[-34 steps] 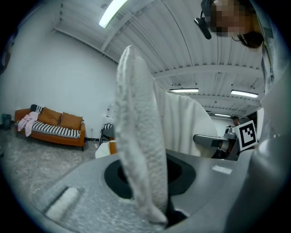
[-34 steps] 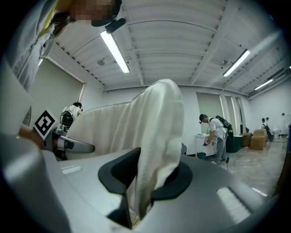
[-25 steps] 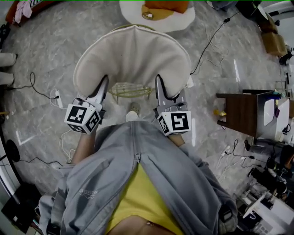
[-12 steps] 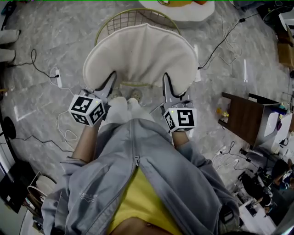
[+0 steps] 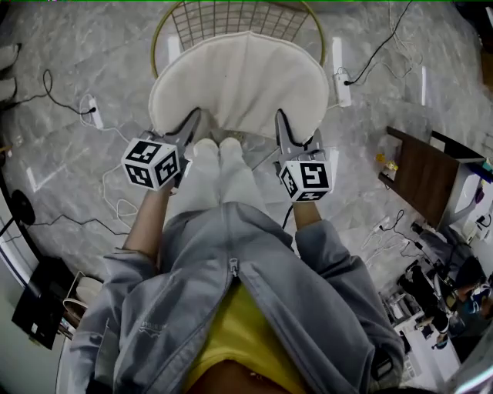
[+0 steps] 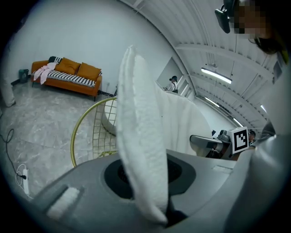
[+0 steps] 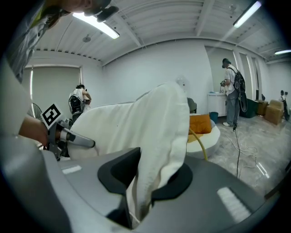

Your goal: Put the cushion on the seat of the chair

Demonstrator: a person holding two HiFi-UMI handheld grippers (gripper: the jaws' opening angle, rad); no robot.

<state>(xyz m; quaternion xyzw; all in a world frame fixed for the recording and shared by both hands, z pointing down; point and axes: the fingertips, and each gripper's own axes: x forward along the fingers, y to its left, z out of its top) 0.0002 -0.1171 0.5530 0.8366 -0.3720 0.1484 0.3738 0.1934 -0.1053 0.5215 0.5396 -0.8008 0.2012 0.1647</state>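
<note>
A cream, rounded cushion (image 5: 240, 83) hangs between my two grippers, just over the gold wire chair (image 5: 231, 17), whose mesh back shows beyond it. My left gripper (image 5: 185, 131) is shut on the cushion's near left edge, and the right gripper (image 5: 283, 131) is shut on its near right edge. In the left gripper view the cushion (image 6: 141, 150) stands edge-on between the jaws, with the chair's gold ring (image 6: 88, 132) behind. In the right gripper view the cushion's fabric (image 7: 154, 154) is pinched between the jaws. The chair's seat is hidden under the cushion.
Cables and a power strip (image 5: 91, 111) lie on the marble floor left of the chair, another strip (image 5: 340, 73) on its right. A dark wooden side table (image 5: 420, 173) stands at right. The person's legs and shoes (image 5: 219, 150) are just before the chair.
Both grippers have come down with the cushion, closer to the chair. The chair's wire back now shows beyond the cushion's far edge. Both grips stay closed.
</note>
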